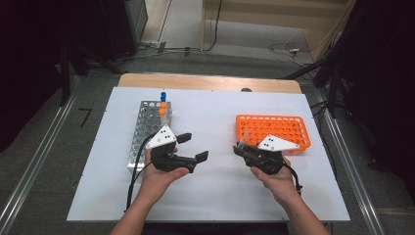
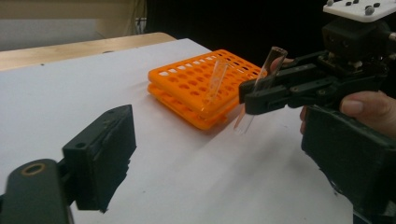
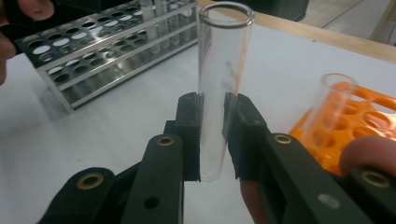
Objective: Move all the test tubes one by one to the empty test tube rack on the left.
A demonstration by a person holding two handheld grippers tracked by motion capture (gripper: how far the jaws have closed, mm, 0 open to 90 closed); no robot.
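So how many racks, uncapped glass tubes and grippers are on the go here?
Racks: 2, the steel rack and the orange rack.
Uncapped tubes: 2, the held tube and the standing tube in the orange rack.
Grippers: 2, the left gripper and the right gripper.
Total: 6

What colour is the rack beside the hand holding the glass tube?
Bright orange, clearest in the left gripper view.

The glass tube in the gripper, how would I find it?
Find the orange rack on the white table. Beside its near corner, the right gripper pinches an empty clear tube. Another tube leans in the rack; this one is held outside it.
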